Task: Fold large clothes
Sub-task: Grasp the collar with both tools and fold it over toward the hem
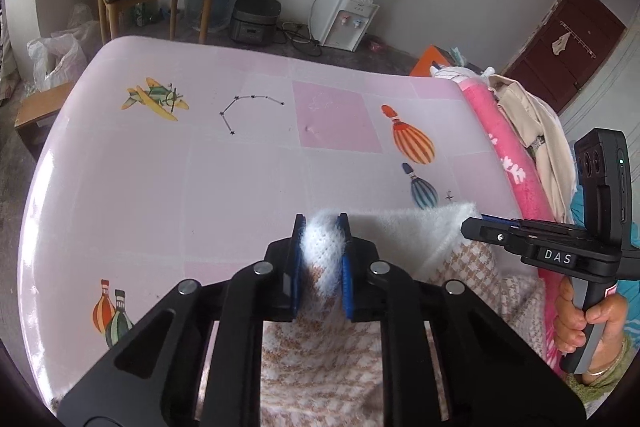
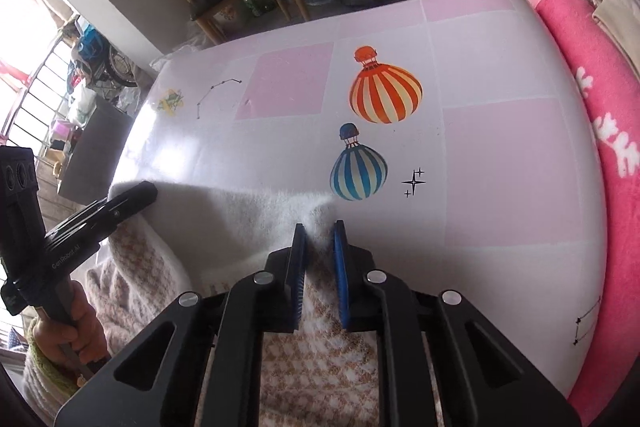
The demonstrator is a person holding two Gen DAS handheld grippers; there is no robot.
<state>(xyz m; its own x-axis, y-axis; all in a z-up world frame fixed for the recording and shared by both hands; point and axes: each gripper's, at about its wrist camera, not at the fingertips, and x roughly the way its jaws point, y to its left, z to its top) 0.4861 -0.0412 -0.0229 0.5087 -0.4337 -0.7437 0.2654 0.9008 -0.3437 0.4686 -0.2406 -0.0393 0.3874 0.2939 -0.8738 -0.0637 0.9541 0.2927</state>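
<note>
sweater (image 1: 320,359): fuzzy knit, white fleecy edge
bed sheet (image 1: 224,187): smooth, slightly glossy cloth
tongs (image 1: 322,227): matt black plastic, blue pads

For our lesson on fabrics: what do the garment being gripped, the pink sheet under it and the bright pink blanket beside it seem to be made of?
Garment: seemingly a soft knit, beige-and-white houndstooth outside, fuzzy white fleece-like inside, with loose fibres at its edge.
Pink sheet: thin, smooth printed woven cloth, probably cotton or polyester; slight sheen, flat balloon prints.
Bright pink blanket: plush, probably synthetic fleece; matte, napped pile.

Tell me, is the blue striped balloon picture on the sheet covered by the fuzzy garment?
No, the blue striped balloon lies bare on the pink sheet, just beyond the fuzzy garment edge.
</note>
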